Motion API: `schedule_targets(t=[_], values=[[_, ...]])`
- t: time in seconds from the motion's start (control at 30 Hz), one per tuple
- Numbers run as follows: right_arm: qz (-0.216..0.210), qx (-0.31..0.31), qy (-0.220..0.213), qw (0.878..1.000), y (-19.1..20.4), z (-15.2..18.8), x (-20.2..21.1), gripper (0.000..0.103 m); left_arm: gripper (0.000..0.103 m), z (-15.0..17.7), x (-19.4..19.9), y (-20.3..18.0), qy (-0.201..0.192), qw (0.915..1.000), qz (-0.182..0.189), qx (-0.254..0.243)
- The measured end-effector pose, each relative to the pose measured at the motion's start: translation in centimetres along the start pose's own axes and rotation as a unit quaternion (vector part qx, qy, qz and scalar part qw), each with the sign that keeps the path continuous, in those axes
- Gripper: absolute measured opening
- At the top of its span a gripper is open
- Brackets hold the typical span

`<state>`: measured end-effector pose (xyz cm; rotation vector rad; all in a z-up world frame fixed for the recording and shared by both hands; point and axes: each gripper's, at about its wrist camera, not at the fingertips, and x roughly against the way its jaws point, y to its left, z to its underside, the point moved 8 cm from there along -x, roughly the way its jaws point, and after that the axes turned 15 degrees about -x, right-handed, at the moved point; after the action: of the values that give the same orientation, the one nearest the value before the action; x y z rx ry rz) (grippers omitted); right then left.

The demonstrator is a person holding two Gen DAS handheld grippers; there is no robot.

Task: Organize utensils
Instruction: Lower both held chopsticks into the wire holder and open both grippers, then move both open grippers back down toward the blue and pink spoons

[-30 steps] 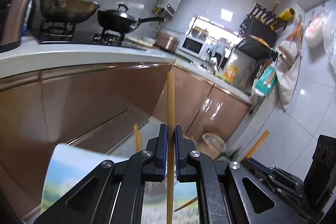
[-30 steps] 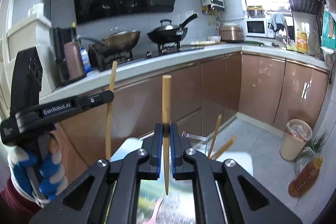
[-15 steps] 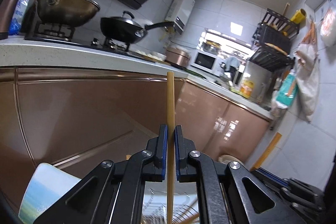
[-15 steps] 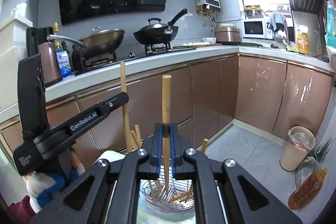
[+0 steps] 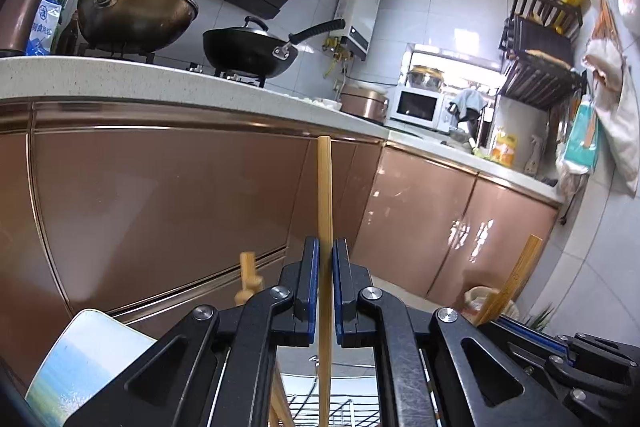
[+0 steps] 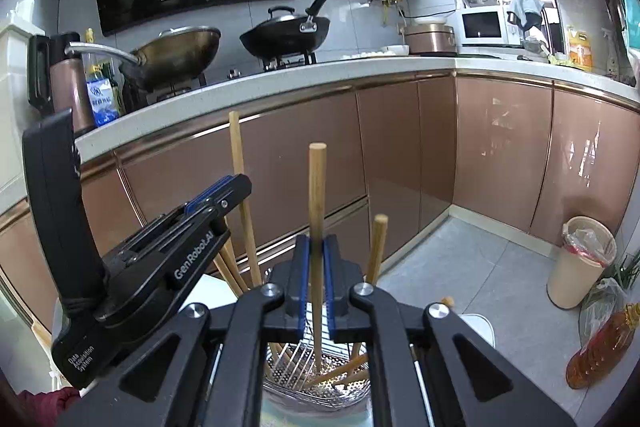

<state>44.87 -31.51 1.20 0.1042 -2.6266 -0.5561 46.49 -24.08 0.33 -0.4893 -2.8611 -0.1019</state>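
we have two grippers, each clamped tight on one upright wooden chopstick: the left gripper [image 5: 325, 287] pinches its chopstick [image 5: 324, 195], and the right gripper [image 6: 316, 283] pinches its own chopstick [image 6: 317, 195], whose lower tip reaches into one wire mesh holder [image 6: 320, 383]. about five more chopsticks [image 6: 376, 247] lean in that holder below.

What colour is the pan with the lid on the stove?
The lidded pan is black, clearest in the right wrist view.
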Motion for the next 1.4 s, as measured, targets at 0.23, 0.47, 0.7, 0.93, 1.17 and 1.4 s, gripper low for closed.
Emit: schedule_targets(t=[0.23,0.47,0.7,0.93,1.17,1.4], values=[[0.013,0.005,0.016,1.000,-0.6,2.0,-0.9,0.006,0.006,1.6,-0.7,0.2,0.013,0.9998,-0.013,-0.007],[0.016,-0.003,0.029,0.999,-1.1,3.0,-0.8,0.007,0.007,2.7,-0.3,0.3,0.030,0.9992,-0.022,-0.017],[0.025,-0.010,0.037,0.999,-1.5,3.5,0.1,0.008,0.028,2.3,1.4,0.4,0.033,0.9985,-0.029,-0.031],[0.033,-0.023,0.032,0.999,-1.7,3.1,2.3,0.008,0.046,0.7,5.1,0.6,0.022,0.9979,-0.036,-0.048],[0.037,-0.022,0.017,0.999,-0.4,2.6,6.2,0.008,0.057,-1.0,9.9,1.8,0.019,0.9967,-0.051,-0.060],[0.037,-0.023,0.008,0.999,1.4,3.1,10.7,0.008,0.065,-1.7,15.3,3.7,0.033,0.9959,-0.059,-0.060]])
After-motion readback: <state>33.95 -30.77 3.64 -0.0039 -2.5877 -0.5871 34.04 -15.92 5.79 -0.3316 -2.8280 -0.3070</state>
